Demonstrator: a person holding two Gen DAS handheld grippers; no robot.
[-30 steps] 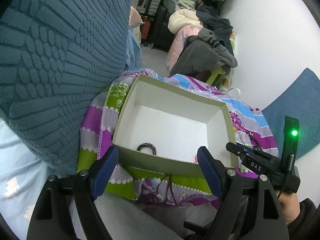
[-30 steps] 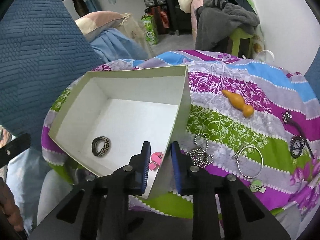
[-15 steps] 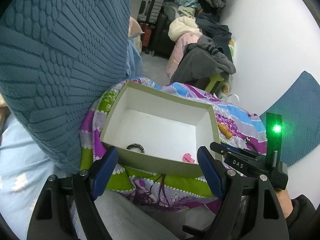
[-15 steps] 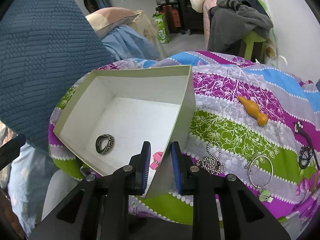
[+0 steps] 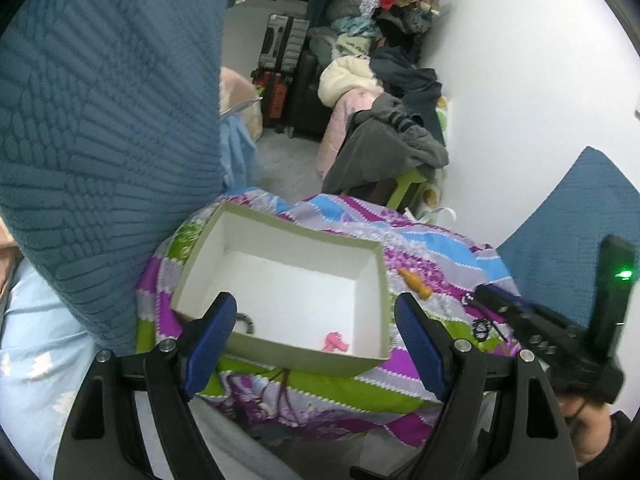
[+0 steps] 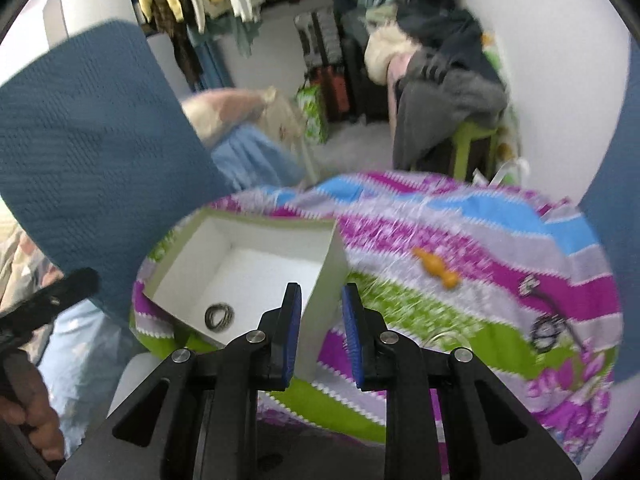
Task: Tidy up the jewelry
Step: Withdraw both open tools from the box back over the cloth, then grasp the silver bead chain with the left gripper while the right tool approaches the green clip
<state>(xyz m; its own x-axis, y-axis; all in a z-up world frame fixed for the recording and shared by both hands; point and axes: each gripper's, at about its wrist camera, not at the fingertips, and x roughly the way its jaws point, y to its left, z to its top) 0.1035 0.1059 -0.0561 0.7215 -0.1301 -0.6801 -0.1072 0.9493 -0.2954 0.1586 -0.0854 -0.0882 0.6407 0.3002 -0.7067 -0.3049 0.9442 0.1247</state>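
An open green box with a white inside (image 5: 312, 236) (image 6: 188, 240) sits on a striped purple, green and blue cloth. In it lie a dark ring (image 5: 245, 322) (image 6: 219, 317) and a pink clip (image 5: 335, 343). My left gripper (image 5: 316, 336) is open and empty, above the box's near wall. My right gripper (image 6: 319, 320) is nearly closed and holds nothing, above the box's near right corner. On the cloth lie an orange piece (image 5: 416, 283) (image 6: 436, 268), dark jewelry (image 5: 482, 327) (image 6: 546, 330) and a thin hoop (image 6: 444, 338).
A large blue textured cushion (image 5: 104, 120) (image 6: 92, 152) stands left of the box. Another blue cushion (image 5: 576, 216) is at the right by the white wall. Clothes, a chair and suitcases (image 5: 280, 64) fill the back of the room.
Both grippers have pulled back and up from the box, so more of the cloth and room shows. The right view is now blurred by motion. The jaws kept their widths.
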